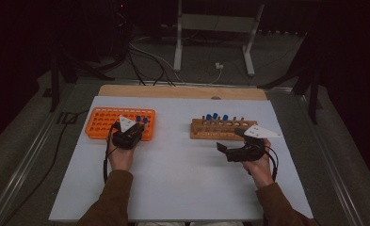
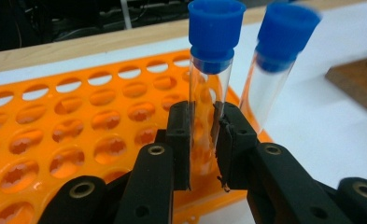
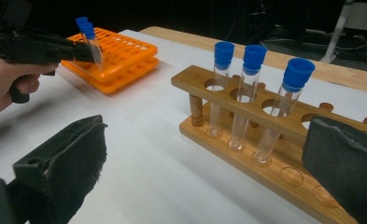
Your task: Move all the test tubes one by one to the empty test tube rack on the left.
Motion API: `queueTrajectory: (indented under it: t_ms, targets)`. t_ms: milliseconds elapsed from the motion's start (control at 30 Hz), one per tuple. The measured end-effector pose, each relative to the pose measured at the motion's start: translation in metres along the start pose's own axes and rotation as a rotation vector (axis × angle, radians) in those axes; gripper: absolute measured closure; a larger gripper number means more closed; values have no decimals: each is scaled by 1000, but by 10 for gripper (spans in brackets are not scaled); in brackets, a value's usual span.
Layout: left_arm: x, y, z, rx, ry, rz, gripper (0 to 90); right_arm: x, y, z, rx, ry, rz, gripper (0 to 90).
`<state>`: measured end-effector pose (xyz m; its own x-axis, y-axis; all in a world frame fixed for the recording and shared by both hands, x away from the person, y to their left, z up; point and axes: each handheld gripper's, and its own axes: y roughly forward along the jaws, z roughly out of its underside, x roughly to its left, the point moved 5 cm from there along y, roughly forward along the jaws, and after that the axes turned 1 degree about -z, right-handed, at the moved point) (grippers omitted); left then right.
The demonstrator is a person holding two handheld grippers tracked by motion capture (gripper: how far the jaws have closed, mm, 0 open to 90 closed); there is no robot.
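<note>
My left gripper (image 2: 204, 144) is shut on a clear test tube with a blue cap (image 2: 210, 88), held upright over the near right corner of the orange rack (image 2: 78, 126). Its jaws hide the tube's bottom. A second blue-capped tube (image 2: 273, 70) stands just to the right of it. From above, the left gripper (image 1: 136, 129) sits at the orange rack's (image 1: 108, 121) front right. My right gripper (image 3: 204, 163) is open with nothing between its jaws, in front of the wooden rack (image 3: 246, 126), which holds three blue-capped tubes (image 3: 246, 88). The high view shows that gripper (image 1: 231, 140) close to the wooden rack (image 1: 211, 130).
Both racks stand on a white sheet (image 1: 178, 165) over a wooden table (image 1: 182, 91). The orange rack has several unfilled holes. The left gripper (image 3: 41, 46) with its tube shows at the far left of the right gripper view. Cables (image 1: 145, 59) and a stand (image 1: 215, 28) lie beyond the table.
</note>
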<state>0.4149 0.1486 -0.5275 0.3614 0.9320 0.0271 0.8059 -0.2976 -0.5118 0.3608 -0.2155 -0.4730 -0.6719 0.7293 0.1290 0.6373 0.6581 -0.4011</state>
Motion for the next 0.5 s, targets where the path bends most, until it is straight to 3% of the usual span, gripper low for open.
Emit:
queueTrajectory:
  t_ms: [333, 500]
  targets:
    - [1, -2, 1, -3, -18, 9, 772, -1, 0, 1, 5, 2, 3, 0]
    - [5, -3, 1, 7, -44, -13, 635, -2, 0, 1, 5, 3, 4, 0]
